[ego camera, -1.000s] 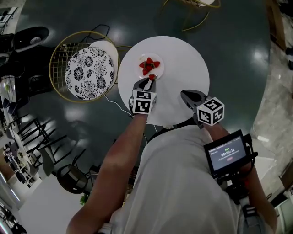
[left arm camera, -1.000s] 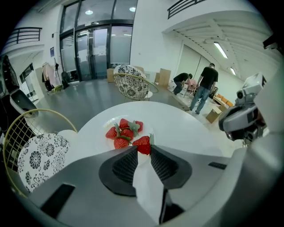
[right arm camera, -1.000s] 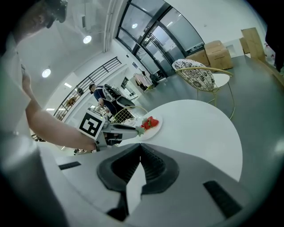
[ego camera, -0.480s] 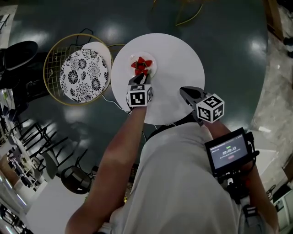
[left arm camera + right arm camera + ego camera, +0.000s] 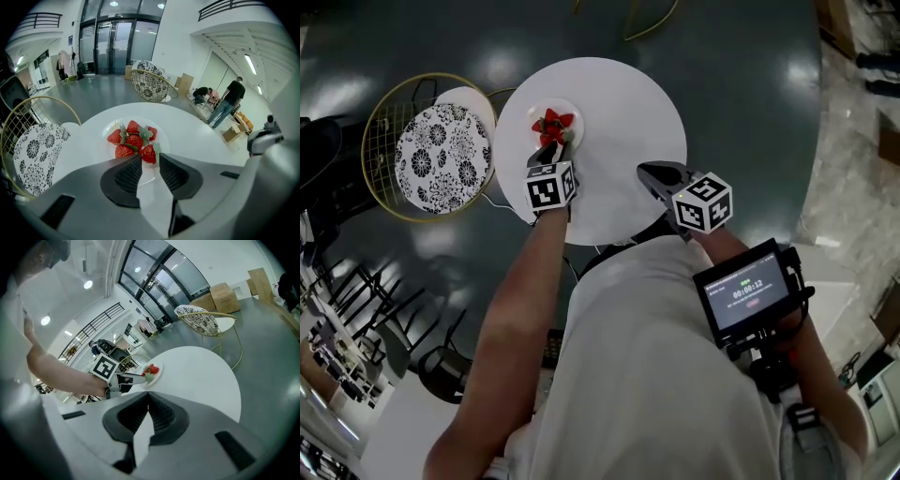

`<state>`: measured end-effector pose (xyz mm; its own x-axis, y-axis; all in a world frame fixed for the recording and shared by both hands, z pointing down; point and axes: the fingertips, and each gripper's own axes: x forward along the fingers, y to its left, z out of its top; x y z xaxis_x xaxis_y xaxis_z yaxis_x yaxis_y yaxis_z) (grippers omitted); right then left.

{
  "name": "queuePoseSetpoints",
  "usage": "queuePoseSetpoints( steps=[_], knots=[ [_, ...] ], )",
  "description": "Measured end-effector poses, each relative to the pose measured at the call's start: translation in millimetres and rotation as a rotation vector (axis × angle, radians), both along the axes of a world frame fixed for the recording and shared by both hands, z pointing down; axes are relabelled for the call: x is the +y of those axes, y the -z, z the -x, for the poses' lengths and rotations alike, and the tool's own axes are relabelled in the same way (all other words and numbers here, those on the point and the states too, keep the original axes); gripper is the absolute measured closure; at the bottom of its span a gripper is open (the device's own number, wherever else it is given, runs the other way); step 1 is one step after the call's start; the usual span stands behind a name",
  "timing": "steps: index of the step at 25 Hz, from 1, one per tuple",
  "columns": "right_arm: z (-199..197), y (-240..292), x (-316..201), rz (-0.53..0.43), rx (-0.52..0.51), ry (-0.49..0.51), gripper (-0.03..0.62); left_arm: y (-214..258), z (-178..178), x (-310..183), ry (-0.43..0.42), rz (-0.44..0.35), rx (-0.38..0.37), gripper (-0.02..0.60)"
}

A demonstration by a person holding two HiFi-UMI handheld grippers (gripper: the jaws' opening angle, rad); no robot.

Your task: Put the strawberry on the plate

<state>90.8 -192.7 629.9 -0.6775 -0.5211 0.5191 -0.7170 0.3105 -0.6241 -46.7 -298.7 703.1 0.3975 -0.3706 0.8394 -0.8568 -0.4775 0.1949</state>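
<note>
The left gripper (image 5: 548, 150) points steeply down over the left part of the round white table (image 5: 623, 117), with the tips of its 2 jaws at the near rim of the plate (image 5: 107, 145). In the left gripper view the jaws stand partly apart, and 1 strawberry (image 5: 149, 153) sits between the very tips, touching both, so the grip is on that fruit. The strawberry is low over the near side of the plate and lies against the pile of other strawberries (image 5: 134, 139), which fills the plate's middle just beyond the tips. The plate sits near the table's left edge.

Further right, the right gripper (image 5: 649, 172) hangs over the near right part of the table, well apart from the plate. Its 2 jaws are together at the tips with nothing between them. At the far right, a screen unit (image 5: 748, 298) is mounted at the right forearm.
</note>
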Motion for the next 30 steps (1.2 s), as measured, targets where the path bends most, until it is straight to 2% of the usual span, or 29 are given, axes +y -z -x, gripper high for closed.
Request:
queuePoseSetpoints(
  steps=[8, 13, 21, 24, 30],
  knots=[
    [8.0, -0.9, 7.5, -0.006, 0.003, 0.015, 0.586, 9.2, 10.1, 17.9, 0.011, -0.03, 0.007, 0.483],
    [17.6, 5.2, -8.4, -0.055, 0.006, 0.077, 0.586, 24.9, 25.6, 31.3, 0.072, -0.07, 0.039, 0.483],
    [30.9, 15.1, -11.9, -0.096, -0.029, 0.132, 0.586, 42.1, 42.4, 72.2, 0.116, -0.098, 0.052, 0.486],
    [33.7, 17.9, -13.4, -0.118, -0.041, 0.145, 0.586, 48.4, 50.0, 83.2, 0.14, -0.126, 0.06, 0.554],
    [42.5, 26.5, -13.8, -0.167, -0.057, 0.185, 0.586, 70.5, 60.5, 101.4, 0.166, -0.196, 0.112, 0.574]
  ],
)
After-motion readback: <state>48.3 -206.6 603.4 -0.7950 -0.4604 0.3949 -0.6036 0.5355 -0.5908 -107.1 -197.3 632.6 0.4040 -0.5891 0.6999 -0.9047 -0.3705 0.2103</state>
